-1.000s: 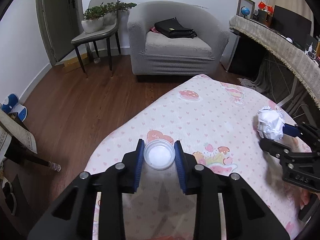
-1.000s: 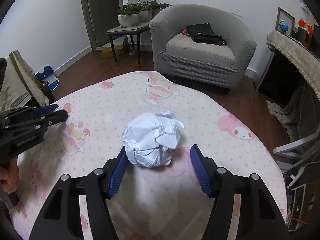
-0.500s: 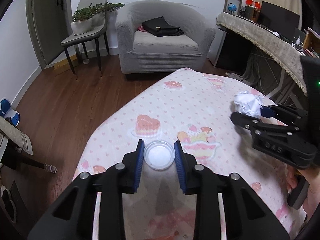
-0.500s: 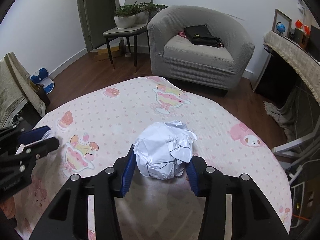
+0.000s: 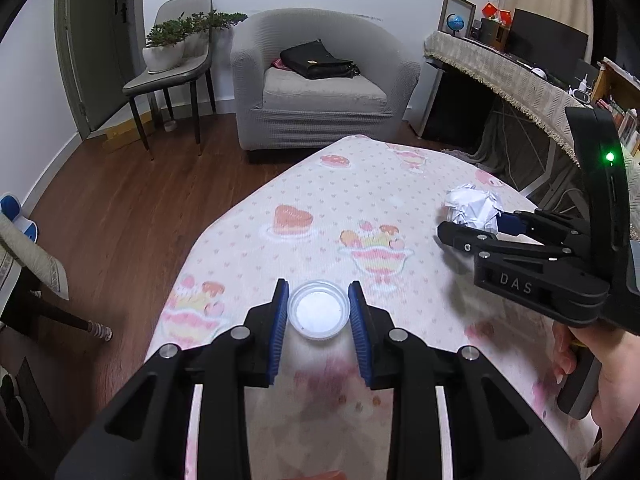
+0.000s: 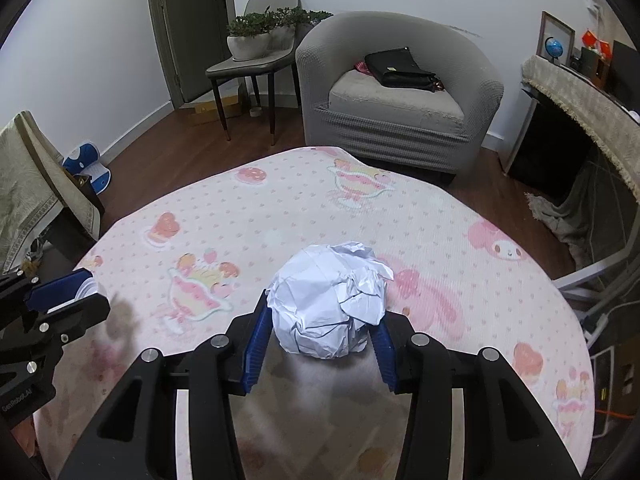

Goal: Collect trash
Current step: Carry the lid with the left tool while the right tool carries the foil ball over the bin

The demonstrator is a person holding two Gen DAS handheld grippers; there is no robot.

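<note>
Crumpled white paper ball (image 6: pixel 330 306) clamped in right gripper (image 6: pixel 318 334), left gripper (image 5: pixel 318 314) pinching small, seemingly translucent round lid (image 5: pixel 318 314).

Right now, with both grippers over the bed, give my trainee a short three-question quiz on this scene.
1. True or false: the left hand-held gripper is shut on a small clear plastic cup.
2. What does the right hand-held gripper hold? A) black bag B) crumpled paper ball C) potted plant
3. Fill in: the black bag lies on the grey ____.

Key: 1 true. 2 B, the crumpled paper ball. 3 armchair.
</note>
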